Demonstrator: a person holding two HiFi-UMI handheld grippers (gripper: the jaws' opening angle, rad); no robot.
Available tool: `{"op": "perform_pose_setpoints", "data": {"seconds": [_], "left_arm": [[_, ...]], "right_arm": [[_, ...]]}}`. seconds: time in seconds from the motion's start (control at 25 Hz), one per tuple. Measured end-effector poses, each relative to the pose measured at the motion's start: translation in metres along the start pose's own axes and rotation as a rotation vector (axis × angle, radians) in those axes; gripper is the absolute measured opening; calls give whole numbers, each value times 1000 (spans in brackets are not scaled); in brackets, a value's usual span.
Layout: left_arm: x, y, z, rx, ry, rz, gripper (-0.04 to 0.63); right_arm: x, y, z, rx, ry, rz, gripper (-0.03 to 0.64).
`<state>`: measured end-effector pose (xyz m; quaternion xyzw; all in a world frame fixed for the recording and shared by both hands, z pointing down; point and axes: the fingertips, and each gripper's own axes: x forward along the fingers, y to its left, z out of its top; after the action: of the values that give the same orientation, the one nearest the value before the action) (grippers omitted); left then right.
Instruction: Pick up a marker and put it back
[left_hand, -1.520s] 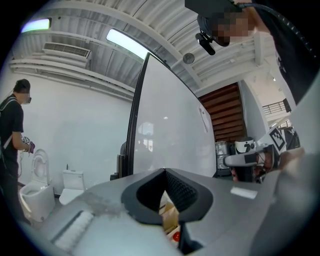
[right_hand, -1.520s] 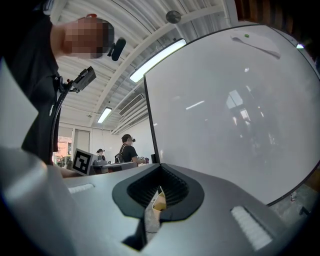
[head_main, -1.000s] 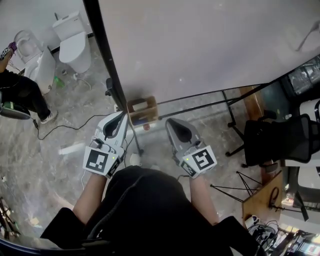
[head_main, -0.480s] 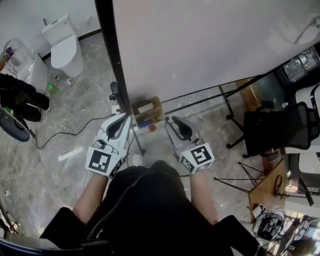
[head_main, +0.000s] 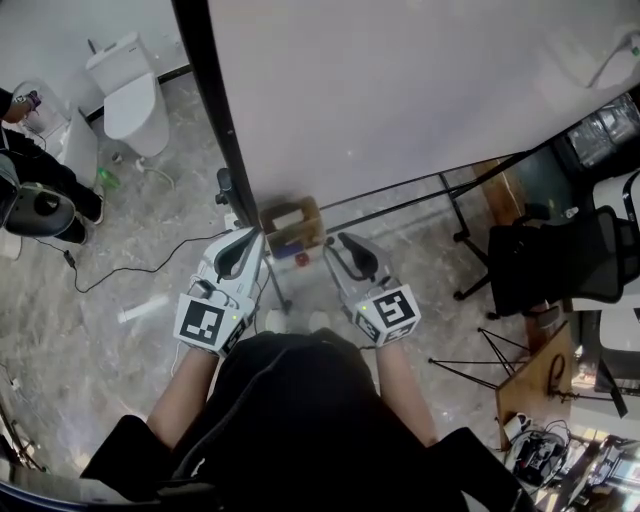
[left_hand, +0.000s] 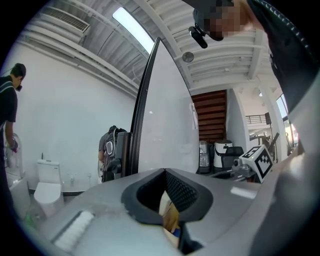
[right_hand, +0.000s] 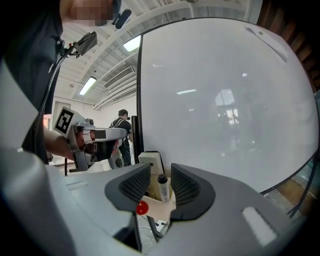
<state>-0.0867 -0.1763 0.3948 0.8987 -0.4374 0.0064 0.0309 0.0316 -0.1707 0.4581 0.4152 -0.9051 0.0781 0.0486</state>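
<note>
Marker, white-bodied with a dark cap, is seen standing upright in the wooden box that is hung at the lower edge of the whiteboard, close to that board's left corner. It is kept on end by the box wall, cap up, so that it can be taken again from above.

The right tool is held just short of the box, with the marker in line between its two pads. Its jaws have just been opening and are spread wide, with a clear gap on either side, so nothing is pinched. From this the marker is judged to have been let go and the putting-back to be as good as done; only a withdrawal seems to be left.

The left tool is held level beside the box, its tips pressed together on nothing, and appears to be parked there merely out of the way.

A white block, perhaps an eraser, is lodged in the box behind the marker. A small red ball is seen below the box's near edge; what it belongs to cannot be made out.
</note>
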Motion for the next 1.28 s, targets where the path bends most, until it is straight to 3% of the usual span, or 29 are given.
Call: {"op": "perform_pose_setpoints", "data": {"seconds": [0.88,1.04,1.28], "left_arm": [[4,-2,-9,6,33,85,5],[2,1,-11,8,40,94,5],[-2,3,-11,12,40,109,5]], "right_arm": [[21,-4,-29,-51,88,102,143],[24,-3,-33,-75,106,106,91],[24,-4,-32,-82,104,103,84]]}}
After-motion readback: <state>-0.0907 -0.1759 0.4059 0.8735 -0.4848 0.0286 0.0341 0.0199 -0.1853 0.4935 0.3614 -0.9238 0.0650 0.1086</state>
